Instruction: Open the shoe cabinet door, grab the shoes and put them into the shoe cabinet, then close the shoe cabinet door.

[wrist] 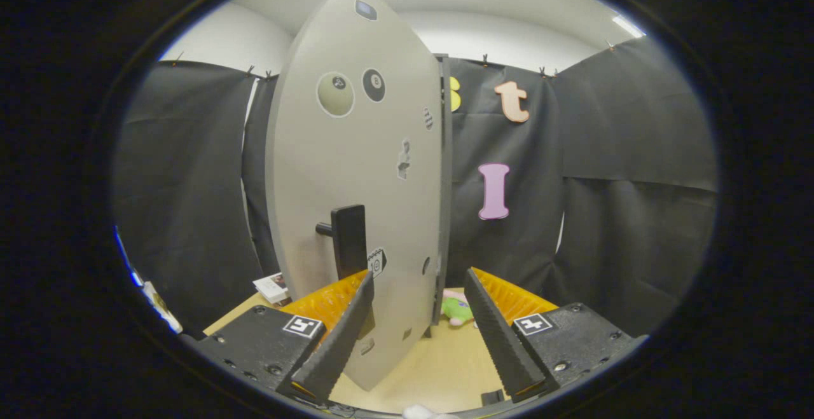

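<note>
Jaws spread wide and empty; cabinet door (356, 184) stands ajar just ahead, handle (348, 240) beyond them

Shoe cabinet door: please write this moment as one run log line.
door: swung open, edge toward gripper | handle: just beyond left finger, not gripped | gripper: open, door's lower edge between fingers | green toy: on table behind door

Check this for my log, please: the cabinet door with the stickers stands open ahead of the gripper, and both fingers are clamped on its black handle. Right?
Not quite. In the gripper view the cabinet door does stand open ahead, but the gripper is open, its fingers spread apart, and the black handle sits just beyond the left finger, unclamped.
</note>
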A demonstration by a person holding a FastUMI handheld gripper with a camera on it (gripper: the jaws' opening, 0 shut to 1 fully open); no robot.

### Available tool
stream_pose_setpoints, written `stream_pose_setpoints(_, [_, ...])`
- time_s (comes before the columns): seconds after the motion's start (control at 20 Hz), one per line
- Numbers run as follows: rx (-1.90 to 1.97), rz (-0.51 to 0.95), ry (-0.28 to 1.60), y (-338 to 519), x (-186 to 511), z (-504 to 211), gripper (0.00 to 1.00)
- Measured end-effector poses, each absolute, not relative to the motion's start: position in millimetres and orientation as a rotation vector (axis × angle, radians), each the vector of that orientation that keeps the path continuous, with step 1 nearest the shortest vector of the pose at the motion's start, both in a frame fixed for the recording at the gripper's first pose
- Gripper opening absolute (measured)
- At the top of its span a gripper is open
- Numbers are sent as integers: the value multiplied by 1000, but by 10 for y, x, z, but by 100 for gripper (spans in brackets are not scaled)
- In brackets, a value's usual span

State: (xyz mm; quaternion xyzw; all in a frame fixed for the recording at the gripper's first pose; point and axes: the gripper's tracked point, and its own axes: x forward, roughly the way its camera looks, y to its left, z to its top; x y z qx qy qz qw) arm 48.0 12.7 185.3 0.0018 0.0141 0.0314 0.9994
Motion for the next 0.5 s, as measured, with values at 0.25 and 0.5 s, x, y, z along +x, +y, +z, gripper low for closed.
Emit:
stream_pose_setpoints(0.25, [-19, 101, 34, 670, 808, 1842, 95])
stream_pose_setpoints(0.5, [-11, 130, 44, 1038, 1185, 1826, 98])
